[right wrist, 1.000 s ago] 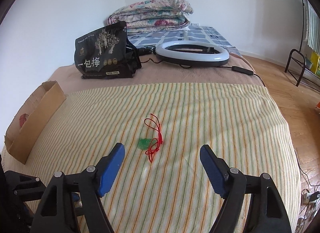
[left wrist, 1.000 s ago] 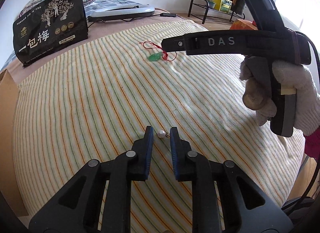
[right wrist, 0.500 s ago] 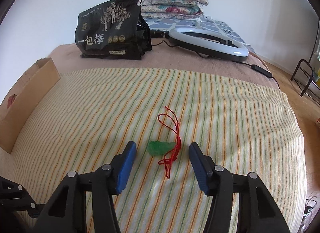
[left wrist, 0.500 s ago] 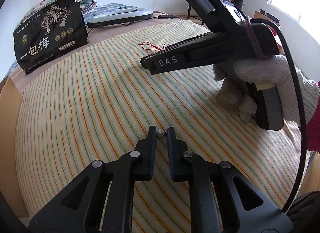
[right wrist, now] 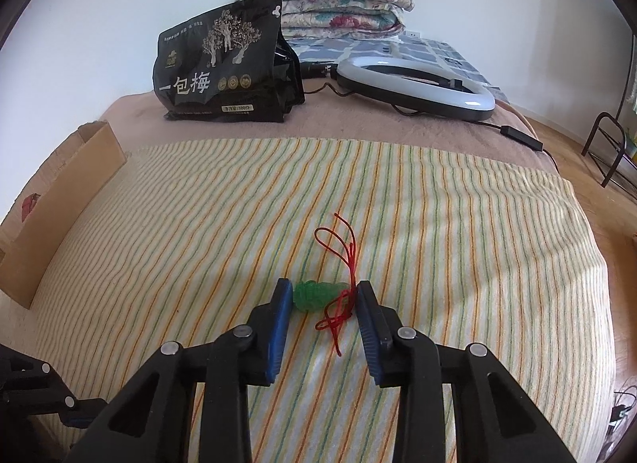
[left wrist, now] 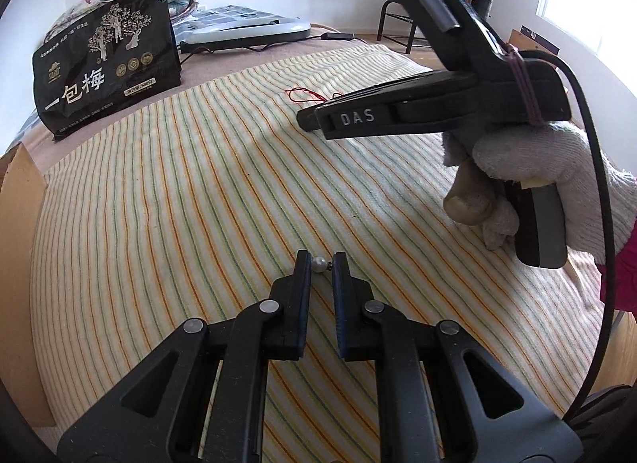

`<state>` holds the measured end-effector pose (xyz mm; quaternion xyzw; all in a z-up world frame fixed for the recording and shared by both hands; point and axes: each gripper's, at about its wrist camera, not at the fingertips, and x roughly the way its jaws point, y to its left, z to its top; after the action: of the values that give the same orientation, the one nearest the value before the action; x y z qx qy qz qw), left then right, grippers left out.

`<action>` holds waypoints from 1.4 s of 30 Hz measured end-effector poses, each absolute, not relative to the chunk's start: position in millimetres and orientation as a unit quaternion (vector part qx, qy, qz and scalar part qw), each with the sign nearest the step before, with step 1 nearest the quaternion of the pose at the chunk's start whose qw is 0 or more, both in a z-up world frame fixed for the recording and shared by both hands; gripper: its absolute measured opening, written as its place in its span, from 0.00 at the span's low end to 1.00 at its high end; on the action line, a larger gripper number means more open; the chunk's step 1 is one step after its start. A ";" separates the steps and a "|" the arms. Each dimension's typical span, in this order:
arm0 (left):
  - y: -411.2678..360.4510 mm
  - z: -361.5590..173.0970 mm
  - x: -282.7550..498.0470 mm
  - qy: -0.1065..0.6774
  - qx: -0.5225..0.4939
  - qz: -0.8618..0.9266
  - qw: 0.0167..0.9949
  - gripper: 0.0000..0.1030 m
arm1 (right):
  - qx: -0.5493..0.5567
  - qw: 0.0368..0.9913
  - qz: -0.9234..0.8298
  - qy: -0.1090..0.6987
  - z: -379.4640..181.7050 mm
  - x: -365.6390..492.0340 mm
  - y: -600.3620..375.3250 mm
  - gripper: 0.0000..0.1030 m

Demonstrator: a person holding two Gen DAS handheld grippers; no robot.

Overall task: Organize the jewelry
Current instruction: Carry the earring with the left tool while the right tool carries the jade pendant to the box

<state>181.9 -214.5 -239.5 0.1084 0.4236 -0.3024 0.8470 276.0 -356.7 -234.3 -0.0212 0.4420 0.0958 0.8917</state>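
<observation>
A small pearl pendant (left wrist: 318, 264) sits between the tips of my left gripper (left wrist: 321, 264), whose jaws are closed to a narrow gap around it, just over the striped cloth (left wrist: 199, 204). A green jade pendant (right wrist: 316, 295) on a red cord (right wrist: 342, 264) lies on the cloth (right wrist: 458, 244) between the fingers of my right gripper (right wrist: 321, 295). The right jaws stand close on either side of it, a little apart from it. In the left wrist view the right gripper (left wrist: 318, 122) hides the green pendant; only some red cord (left wrist: 306, 93) shows.
A black snack bag (right wrist: 227, 69) and a ring light (right wrist: 418, 88) with its cable lie at the far end. Folded quilts (right wrist: 338, 1) are behind them. A cardboard box (right wrist: 51, 204) stands at the left edge. A metal rack (right wrist: 609, 144) stands on the floor at right.
My right gripper has come down over the green pendant and its jaws have narrowed around it. My left gripper's jaws have closed in on the pearl pendant.
</observation>
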 end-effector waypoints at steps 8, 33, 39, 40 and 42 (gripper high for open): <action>-203.0 -225.4 175.5 0.418 0.101 -0.292 0.854 0.09 | -0.008 0.897 0.092 0.432 -216.8 256.9 -364.3 0.32; -113.6 -145.8 152.6 0.366 0.065 -0.242 0.896 0.09 | -0.029 0.922 0.130 0.364 -113.1 190.2 -309.5 0.32; -76.2 -129.4 149.4 0.355 0.054 -0.220 0.907 0.09 | -0.033 0.923 0.149 0.353 -93.9 180.3 -283.4 0.32; -69.1 -127.4 149.4 0.353 0.053 -0.216 0.909 0.09 | -0.035 0.923 0.152 0.351 -91.4 179.0 -278.3 0.32; -54.6 -124.5 149.1 0.351 0.051 -0.206 0.912 0.09 | -0.037 0.924 0.159 0.347 -85.9 176.1 -268.0 0.32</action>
<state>149.1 -54.6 -124.5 0.0510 0.3512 -0.2065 0.9118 176.1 -268.0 -85.9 -0.0374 0.3472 0.1587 0.9235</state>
